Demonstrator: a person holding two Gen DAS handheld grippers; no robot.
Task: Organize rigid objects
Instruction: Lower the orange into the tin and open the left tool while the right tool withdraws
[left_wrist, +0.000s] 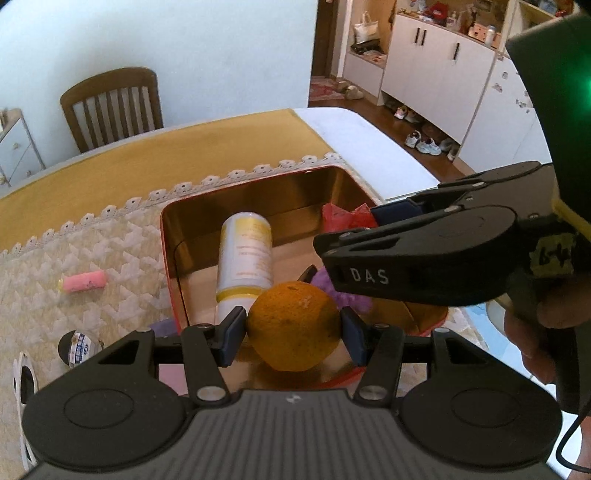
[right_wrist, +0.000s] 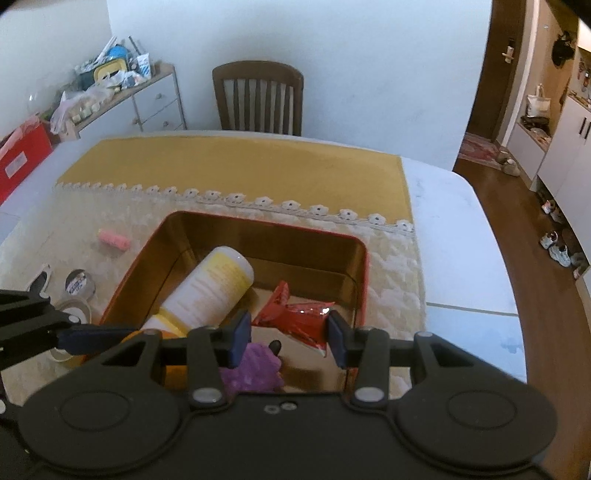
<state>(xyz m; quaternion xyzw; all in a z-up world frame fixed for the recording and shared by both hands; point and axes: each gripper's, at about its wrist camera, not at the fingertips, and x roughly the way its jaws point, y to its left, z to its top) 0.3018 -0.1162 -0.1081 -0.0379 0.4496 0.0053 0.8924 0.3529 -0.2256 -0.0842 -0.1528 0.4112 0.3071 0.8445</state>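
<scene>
I read my left gripper as clamped on the orange, over the tin box's near edge at 6 o'clock. The white bottle lies inside at 10 o'clock, its cap hidden behind my pad. My right gripper stands part-open over the red wrapper; whether the pads touch it I cannot tell, and the purple thing below is unclear.

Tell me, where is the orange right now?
In the left wrist view the orange sits clamped between the left gripper fingers, over the near edge of the red tin, just in front of the white and yellow bottle lying inside.
</scene>
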